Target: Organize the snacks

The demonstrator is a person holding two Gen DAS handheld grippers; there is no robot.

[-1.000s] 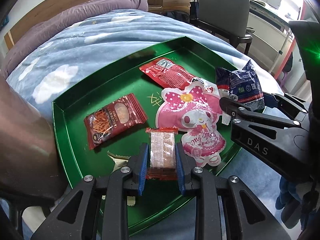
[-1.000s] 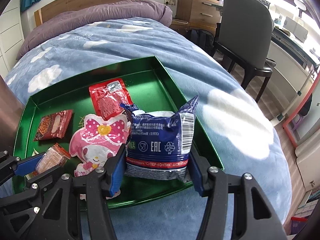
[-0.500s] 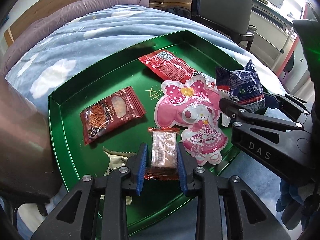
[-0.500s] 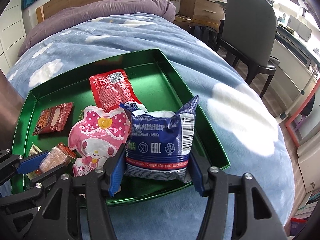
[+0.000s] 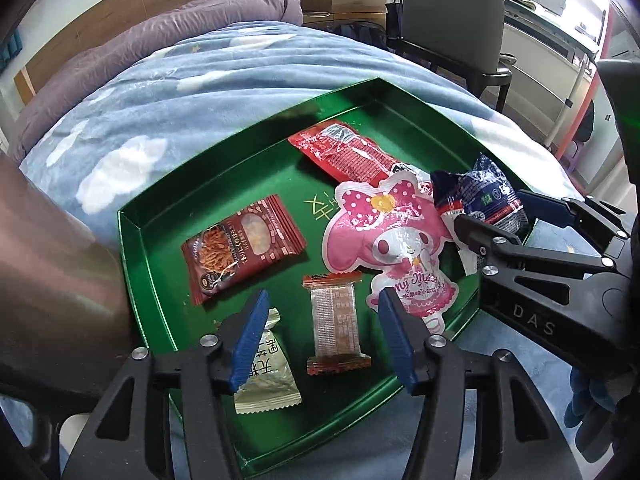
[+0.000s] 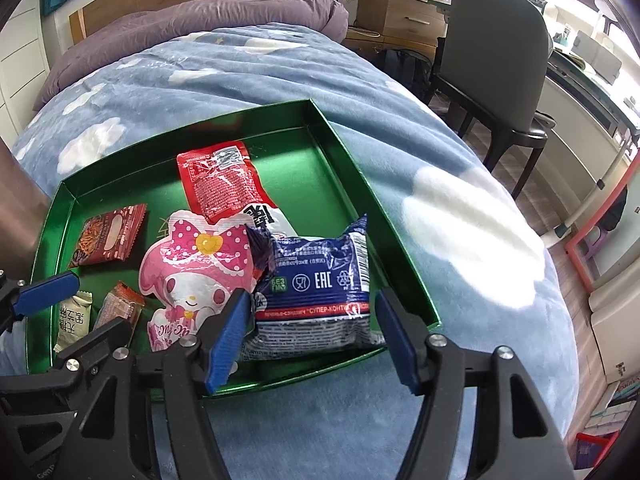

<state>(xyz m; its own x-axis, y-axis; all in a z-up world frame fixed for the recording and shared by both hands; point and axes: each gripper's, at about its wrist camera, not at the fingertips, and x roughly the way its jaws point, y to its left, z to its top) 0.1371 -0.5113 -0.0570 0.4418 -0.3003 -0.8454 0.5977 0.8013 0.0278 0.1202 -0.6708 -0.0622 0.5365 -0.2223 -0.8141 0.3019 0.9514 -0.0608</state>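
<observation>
The left gripper (image 5: 322, 336) has just been opening: its blue pads stand clear of the small clear-wrapped wafer (image 5: 335, 322) lying flat between them on the green tray (image 5: 152, 280). A cream sachet (image 5: 266, 372) lies under its left finger. The right gripper (image 6: 310, 334) has just been widening too, released, with the blue packet (image 6: 320, 288) resting between its pads in the tray's near right corner. Beyond lie a pink character pouch (image 6: 196, 272), a brown packet (image 5: 242, 248) and a red packet (image 6: 224, 184).
</observation>
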